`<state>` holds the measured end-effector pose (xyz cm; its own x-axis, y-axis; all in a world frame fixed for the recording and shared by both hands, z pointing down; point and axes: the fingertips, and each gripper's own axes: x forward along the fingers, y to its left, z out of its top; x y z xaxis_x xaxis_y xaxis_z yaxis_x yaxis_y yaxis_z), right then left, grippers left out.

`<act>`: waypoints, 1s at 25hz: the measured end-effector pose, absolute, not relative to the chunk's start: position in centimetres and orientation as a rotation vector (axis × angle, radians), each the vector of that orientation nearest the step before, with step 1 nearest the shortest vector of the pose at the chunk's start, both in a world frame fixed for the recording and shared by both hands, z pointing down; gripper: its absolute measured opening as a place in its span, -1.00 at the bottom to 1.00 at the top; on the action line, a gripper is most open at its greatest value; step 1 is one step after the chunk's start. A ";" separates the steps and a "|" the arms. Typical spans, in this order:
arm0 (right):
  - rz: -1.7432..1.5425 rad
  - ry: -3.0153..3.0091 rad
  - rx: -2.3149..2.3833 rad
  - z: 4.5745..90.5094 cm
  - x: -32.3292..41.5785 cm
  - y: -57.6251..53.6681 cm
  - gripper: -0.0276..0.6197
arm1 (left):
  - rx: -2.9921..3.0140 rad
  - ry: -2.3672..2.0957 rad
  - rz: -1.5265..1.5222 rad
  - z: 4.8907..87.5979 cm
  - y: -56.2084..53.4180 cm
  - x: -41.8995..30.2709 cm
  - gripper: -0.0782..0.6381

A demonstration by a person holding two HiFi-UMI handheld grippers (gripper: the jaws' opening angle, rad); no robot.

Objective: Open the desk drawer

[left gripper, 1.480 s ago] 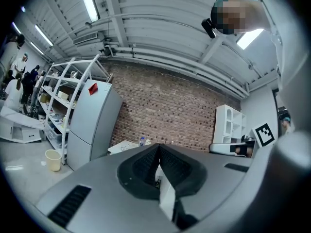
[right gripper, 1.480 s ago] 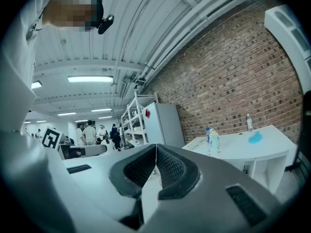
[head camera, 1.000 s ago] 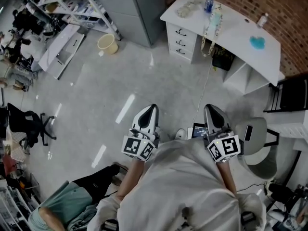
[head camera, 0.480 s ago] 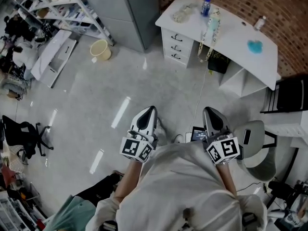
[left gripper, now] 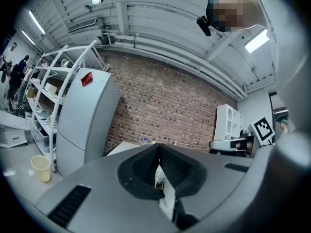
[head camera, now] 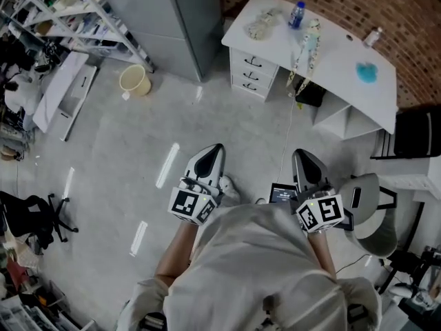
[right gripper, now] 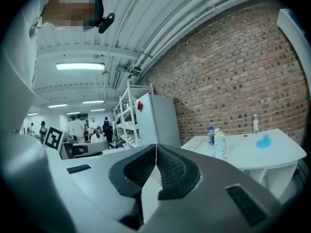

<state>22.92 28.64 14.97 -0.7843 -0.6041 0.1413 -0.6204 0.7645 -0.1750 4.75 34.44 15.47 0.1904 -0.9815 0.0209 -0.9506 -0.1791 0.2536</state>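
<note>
The desk drawer (head camera: 249,74) stack (three fronts, all closed) sits under one end of the white tabletop (head camera: 337,57), well apart from both grippers. A grey cabinet (head camera: 182,19) stands just beside that end, with a yellow bucket (head camera: 134,80) beyond it. Bare floor (head camera: 227,123) lies between the grippers and the desk, and a thin cable (head camera: 290,119) hangs from the tabletop's front edge. Both the left gripper (head camera: 218,149) and the right gripper (head camera: 298,154) have their jaws together, holding nothing.
</note>
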 end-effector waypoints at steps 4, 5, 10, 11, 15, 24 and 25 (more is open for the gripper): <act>0.347 -2.868 1.052 15.4 20.3 27.4 -0.83 | 2.308 -1.828 -0.210 15.1 32.3 2.4 -0.76; 0.351 -2.866 1.055 15.5 19.5 27.3 -0.83 | 2.313 -1.822 -0.212 15.2 31.9 1.8 -0.76; 0.329 -2.849 1.041 15.6 16.2 27.2 -0.83 | 2.295 -1.807 -0.224 15.9 30.9 -1.2 -0.76; 0.323 -2.844 1.042 15.6 15.9 26.9 -0.83 | 2.294 -1.807 -0.224 16.0 30.6 -1.6 -0.76; 0.340 -2.827 1.064 16.1 15.4 25.0 -0.83 | 2.258 -1.796 -0.206 16.5 28.9 -2.5 -0.76; 0.376 -2.858 1.020 17.2 12.8 17.7 -0.83 | 2.201 -1.876 -0.253 16.7 23.1 -5.0 -0.76; 0.374 -2.866 1.011 17.1 12.4 16.6 -0.83 | 2.201 -1.887 -0.252 16.5 22.2 -5.3 -0.76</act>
<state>12.38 16.63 17.12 -0.7791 -0.6074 0.1553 -0.6269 0.7524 -0.2022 -5.26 22.24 16.51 0.1555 -0.9876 0.0201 -0.9479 -0.1434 0.2846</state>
